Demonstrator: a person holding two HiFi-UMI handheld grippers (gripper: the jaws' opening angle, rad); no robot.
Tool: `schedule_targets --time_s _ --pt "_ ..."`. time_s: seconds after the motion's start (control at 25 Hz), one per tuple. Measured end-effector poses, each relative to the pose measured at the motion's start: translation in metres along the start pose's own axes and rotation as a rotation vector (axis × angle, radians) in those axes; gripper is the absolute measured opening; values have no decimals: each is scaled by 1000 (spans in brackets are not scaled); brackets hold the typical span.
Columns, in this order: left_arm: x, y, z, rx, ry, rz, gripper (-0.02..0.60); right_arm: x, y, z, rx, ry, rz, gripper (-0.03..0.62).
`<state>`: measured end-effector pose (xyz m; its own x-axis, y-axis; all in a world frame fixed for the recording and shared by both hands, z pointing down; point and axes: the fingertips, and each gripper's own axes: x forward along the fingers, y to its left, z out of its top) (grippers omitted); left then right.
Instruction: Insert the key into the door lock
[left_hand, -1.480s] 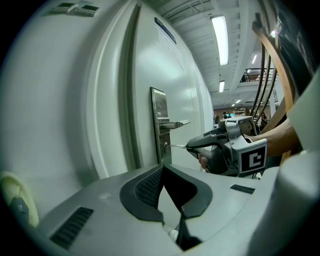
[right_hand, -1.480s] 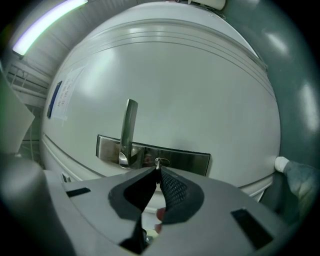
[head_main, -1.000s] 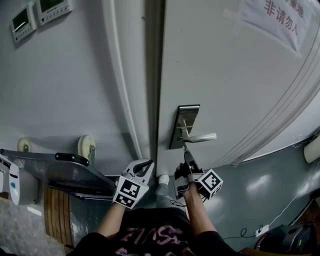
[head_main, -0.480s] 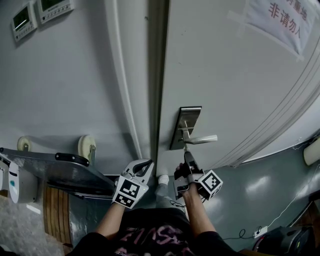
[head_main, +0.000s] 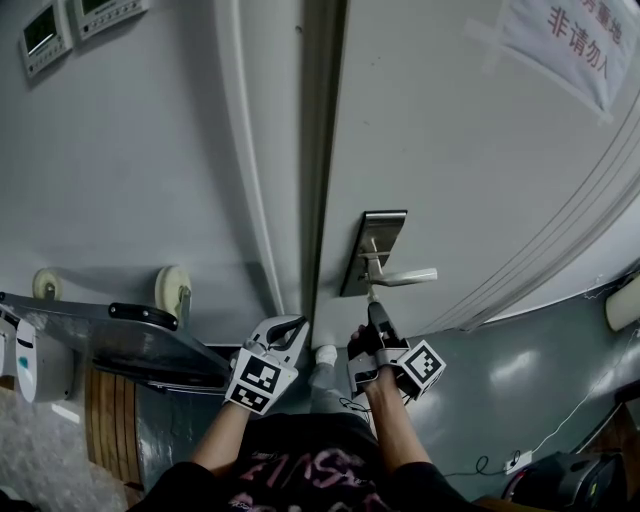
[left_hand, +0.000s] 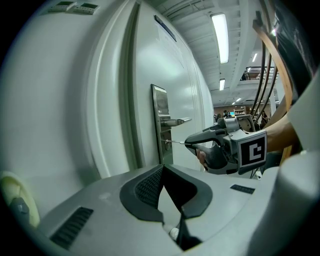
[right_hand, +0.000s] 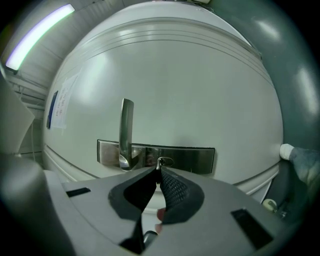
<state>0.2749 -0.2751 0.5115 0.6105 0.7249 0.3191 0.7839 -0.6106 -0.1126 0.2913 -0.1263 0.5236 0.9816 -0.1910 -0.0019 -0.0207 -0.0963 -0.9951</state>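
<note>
**Item 1, right gripper (right_hand: 158, 172).** It was clenched on the key (right_hand: 159, 163). I held the key level, with its tip at the keyhole in the lock plate (right_hand: 190, 159), just under the lever handle (right_hand: 126, 130). I could not tell how far the blade had entered.

**Item 2, left gripper (left_hand: 163, 169).** Its jaws were closed together on nothing. It hung idle, low beside the door frame (head_main: 250, 150) and apart from the right gripper.

**Item 3, hazards (my judgement).**
- The blade was thin and gripped only at its head, so a push off the keyhole's axis could have bent it or twisted it in the pads.
- If the tip sat on the plate rather than in the slot, pressure would have skated it across the metal.
- Teeth facing the wrong way would have jammed, and forcing that seemed the likeliest failure.
- A lifted wrist would have knocked the handle.

**Item 4, edges and room.**
- The door (head_main: 450, 150) looked shut, with its edge and the frame close on the plate's left.
- The handle overhung the key from above and pointed right.
- Below and to the right there was open air.
- A metal trolley (head_main: 120, 335) stood well to the left, beyond the left gripper, and was no obstacle to the right hand.
- Straight in was the only useful line, and the retreat straight back was open.
</note>
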Motion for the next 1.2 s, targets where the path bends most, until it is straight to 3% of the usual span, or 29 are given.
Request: schedule_targets --time_s 1.2 --pt "-9 3 -6 -12 1 13 12 3 -4 1 52 -24 -14 80"
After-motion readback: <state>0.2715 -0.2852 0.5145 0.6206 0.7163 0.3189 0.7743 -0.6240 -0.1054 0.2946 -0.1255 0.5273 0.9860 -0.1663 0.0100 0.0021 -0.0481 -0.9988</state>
